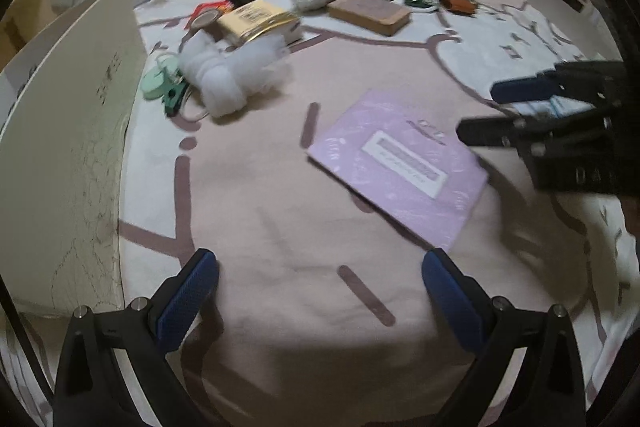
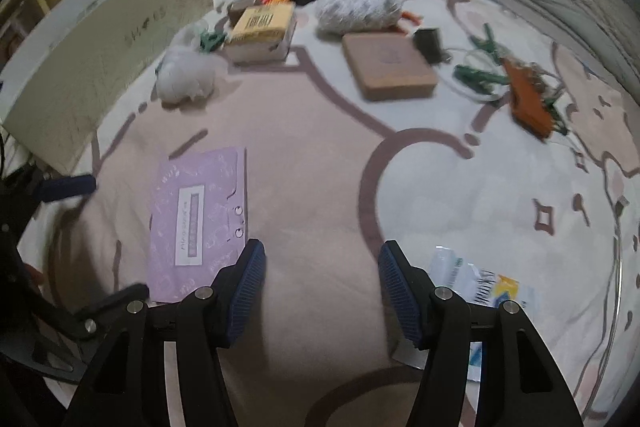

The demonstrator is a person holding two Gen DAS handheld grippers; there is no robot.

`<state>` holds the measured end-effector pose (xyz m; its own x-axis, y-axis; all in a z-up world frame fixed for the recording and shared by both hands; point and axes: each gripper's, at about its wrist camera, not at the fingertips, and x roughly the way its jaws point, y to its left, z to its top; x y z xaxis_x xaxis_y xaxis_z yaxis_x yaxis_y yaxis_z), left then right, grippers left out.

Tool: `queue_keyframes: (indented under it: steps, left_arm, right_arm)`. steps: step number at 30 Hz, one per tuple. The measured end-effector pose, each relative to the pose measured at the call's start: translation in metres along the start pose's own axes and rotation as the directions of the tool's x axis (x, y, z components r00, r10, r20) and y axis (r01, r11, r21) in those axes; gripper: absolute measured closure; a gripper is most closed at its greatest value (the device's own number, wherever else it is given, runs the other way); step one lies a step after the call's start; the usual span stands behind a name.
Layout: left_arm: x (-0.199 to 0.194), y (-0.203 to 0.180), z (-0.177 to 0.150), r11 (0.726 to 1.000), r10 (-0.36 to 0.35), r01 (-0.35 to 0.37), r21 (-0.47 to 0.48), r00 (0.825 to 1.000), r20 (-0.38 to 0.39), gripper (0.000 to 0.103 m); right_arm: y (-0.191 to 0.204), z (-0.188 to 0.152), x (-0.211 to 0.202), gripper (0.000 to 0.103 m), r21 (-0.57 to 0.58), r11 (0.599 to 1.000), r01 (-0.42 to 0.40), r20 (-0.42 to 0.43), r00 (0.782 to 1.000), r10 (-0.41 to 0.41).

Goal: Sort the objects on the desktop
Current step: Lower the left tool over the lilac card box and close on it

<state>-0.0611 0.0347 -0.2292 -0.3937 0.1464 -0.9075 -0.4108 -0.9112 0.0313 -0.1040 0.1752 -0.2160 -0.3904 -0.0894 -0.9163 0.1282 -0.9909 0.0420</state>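
While both grippers, left (image 1: 320,291) and right (image 2: 322,291), gape empty, booklet (image 2: 198,223) and clutter (image 2: 388,67) lie unsorted

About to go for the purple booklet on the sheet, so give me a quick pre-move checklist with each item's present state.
1. Left gripper open and empty: ok.
2. Right gripper open, nothing between the pads: ok.
3. Purple booklet lying flat, nothing on top: ok.
4. Grippers apart from each other: ok.
5. White packet beside the right gripper, clear of the booklet: ok.
6. Destination for the booklet: cannot tell.
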Motion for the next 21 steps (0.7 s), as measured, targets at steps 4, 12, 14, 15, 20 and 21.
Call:
queue_keyframes:
  steps: [4,12,14,15,20,21]
  left_arm:
    - [-0.007,-0.002,0.009,0.996,-0.066,0.063,0.056,0.997,0.043,0.0]
    - [-0.004,0.003,0.04,0.995,-0.089,0.086,0.044,0.994,0.058,0.0]
    - [-0.001,0.003,0.044,0.995,-0.09,0.087,0.042,0.994,0.055,0.0]
    - [0.001,0.003,0.046,0.995,-0.091,0.089,0.04,0.994,0.052,0.0]
    - [0.012,0.002,0.055,0.994,-0.102,0.101,0.028,0.994,0.033,0.0]
    - [0.015,0.002,0.057,0.994,-0.107,0.106,0.028,0.994,0.028,0.0]
  right_arm:
    - [-0.017,-0.006,-0.013,0.041,0.024,0.999,0.021,0.02,1.0,-0.022]
    - [-0.052,-0.024,-0.028,0.014,0.111,0.994,0.025,0.022,0.999,-0.027]
    - [-0.058,-0.027,-0.031,0.013,0.124,0.992,0.025,0.027,0.999,-0.029]
    - [-0.061,-0.029,-0.031,0.01,0.131,0.991,0.027,0.027,0.999,-0.031]
    - [-0.075,-0.041,-0.032,0.005,0.153,0.987,0.058,0.02,0.998,-0.062]
    - [-0.078,-0.044,-0.032,0.005,0.161,0.985,0.062,0.013,0.998,-0.065]
